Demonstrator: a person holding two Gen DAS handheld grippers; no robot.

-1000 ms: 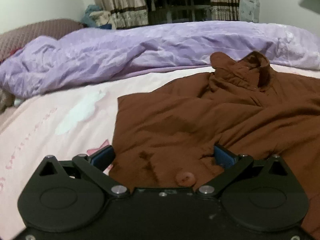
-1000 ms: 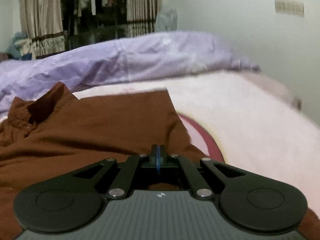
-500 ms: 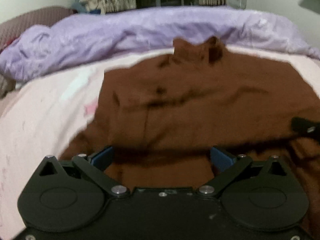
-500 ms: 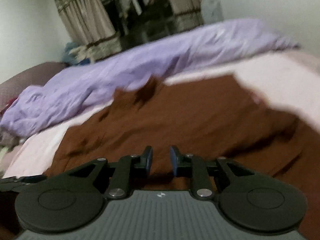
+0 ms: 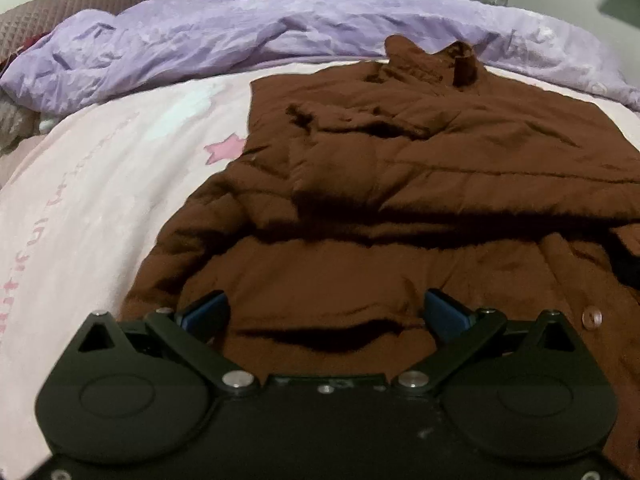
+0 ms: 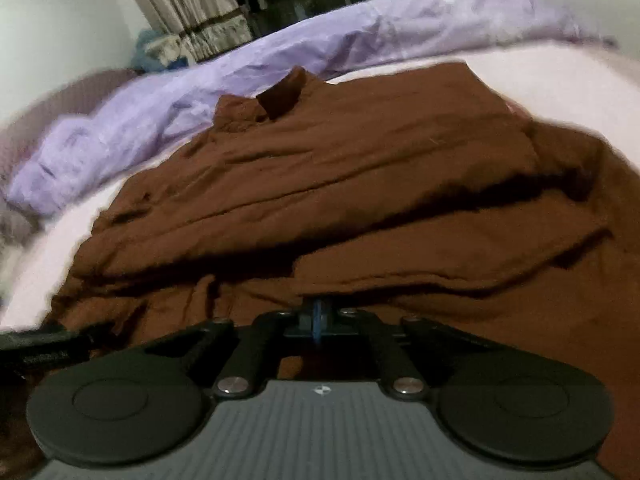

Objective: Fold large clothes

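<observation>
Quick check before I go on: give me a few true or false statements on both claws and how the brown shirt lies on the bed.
1. The left claw is wide open over the brown shirt. True.
2. The right claw is open. False: it is shut, at a shirt fold.
3. The shirt's collar points toward the purple duvet. True.
4. The shirt lies perfectly flat. False: a layer overlaps the near part.

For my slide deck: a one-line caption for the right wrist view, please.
Right gripper shut at a fold of the brown shirt, spread on the pink bedsheet before a purple duvet.
</observation>
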